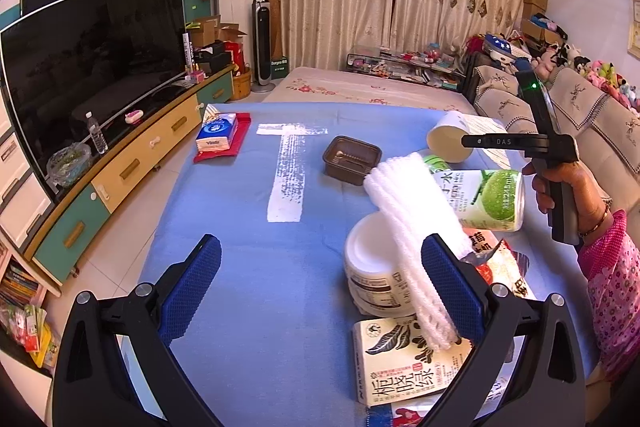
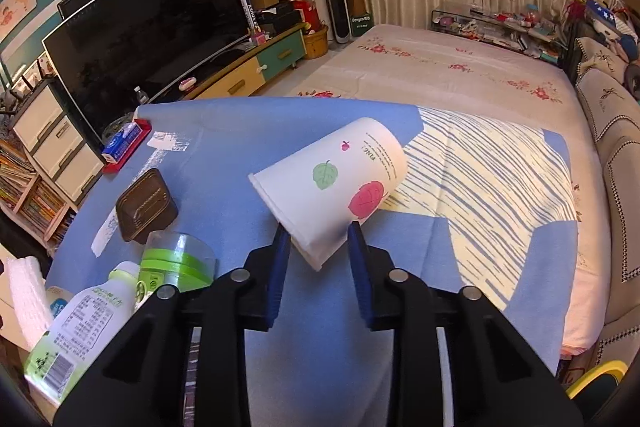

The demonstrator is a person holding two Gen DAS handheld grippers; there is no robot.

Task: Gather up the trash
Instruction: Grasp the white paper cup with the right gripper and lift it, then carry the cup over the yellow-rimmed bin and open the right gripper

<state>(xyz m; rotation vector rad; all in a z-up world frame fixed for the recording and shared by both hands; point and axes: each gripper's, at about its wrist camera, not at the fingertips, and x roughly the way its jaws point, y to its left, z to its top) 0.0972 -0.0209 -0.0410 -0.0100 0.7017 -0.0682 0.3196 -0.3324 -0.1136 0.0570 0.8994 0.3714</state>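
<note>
Left gripper [image 1: 320,287] spread wide, nothing between pads; white foam sheet [image 1: 412,227] and trash pile against its right finger. Right gripper [image 2: 320,251] clamped on paper cup [image 2: 336,187] rim, cup tilted above blue cloth [image 2: 224,131].

You are looking at bare blue tablecloth [image 1: 248,267] lying open toward 11 o'clock, as far as the tissue pack [image 1: 216,135]. Toward 1 o'clock, a white foam sheet [image 1: 416,227], white round tub [image 1: 372,267], green-printed can [image 1: 492,199] and brown plastic tray [image 1: 351,159] are crowding your way.
</note>
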